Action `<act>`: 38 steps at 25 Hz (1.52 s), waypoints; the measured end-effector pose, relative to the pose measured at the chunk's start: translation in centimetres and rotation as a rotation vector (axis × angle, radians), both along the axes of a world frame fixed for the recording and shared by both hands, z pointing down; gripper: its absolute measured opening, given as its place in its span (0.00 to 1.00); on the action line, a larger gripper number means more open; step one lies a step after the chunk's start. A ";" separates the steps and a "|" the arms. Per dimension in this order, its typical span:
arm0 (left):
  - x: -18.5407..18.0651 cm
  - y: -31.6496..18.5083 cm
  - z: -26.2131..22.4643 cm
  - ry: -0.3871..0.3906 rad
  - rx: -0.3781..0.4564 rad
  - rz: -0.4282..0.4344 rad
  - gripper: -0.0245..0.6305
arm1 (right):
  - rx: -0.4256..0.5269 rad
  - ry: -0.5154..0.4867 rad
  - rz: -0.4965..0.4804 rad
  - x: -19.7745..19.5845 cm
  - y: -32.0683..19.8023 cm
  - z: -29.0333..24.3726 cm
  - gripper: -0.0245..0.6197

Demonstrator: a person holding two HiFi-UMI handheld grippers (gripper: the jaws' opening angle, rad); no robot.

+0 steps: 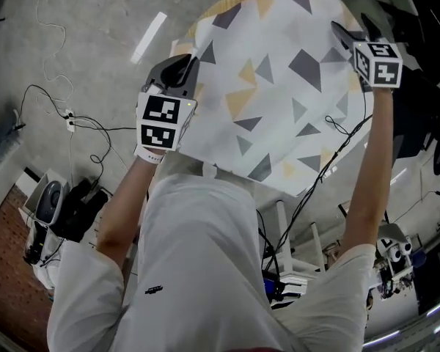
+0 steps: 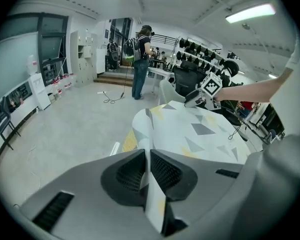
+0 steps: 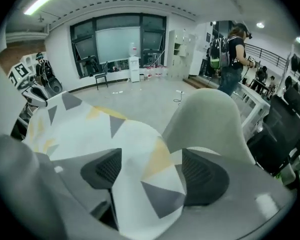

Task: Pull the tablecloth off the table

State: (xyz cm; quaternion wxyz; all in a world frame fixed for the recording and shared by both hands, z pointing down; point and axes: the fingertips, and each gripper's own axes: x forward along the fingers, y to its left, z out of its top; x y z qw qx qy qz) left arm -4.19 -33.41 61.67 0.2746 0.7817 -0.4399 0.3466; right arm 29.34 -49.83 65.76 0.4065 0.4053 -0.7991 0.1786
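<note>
A white tablecloth printed with grey and yellow triangles covers a round table whose wooden rim shows at the far side. My left gripper is at the cloth's left edge. In the left gripper view it is shut on a thin fold of the tablecloth, with both pads pressing on it. My right gripper is at the cloth's far right edge. In the right gripper view it stands wide open. A loose hump of tablecloth lies between the pads, unpinched.
A pale chair back rises just beyond the right gripper. A black cable hangs over the table's near right edge. Cables and gear lie on the floor at left. A person stands far off.
</note>
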 end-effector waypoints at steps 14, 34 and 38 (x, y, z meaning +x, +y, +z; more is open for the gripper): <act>2.0 4.3 -4.1 -0.030 0.083 0.000 0.09 | -0.085 -0.078 -0.048 -0.1 3.0 0.2 0.38; 1.6 11.4 -13.0 0.011 0.279 -0.105 0.09 | 0.321 -0.053 -0.171 -2.3 18.5 -17.1 0.07; 1.1 11.5 -15.0 0.021 0.308 -0.132 0.09 | 0.388 -0.090 -0.144 -1.9 20.1 -20.8 0.07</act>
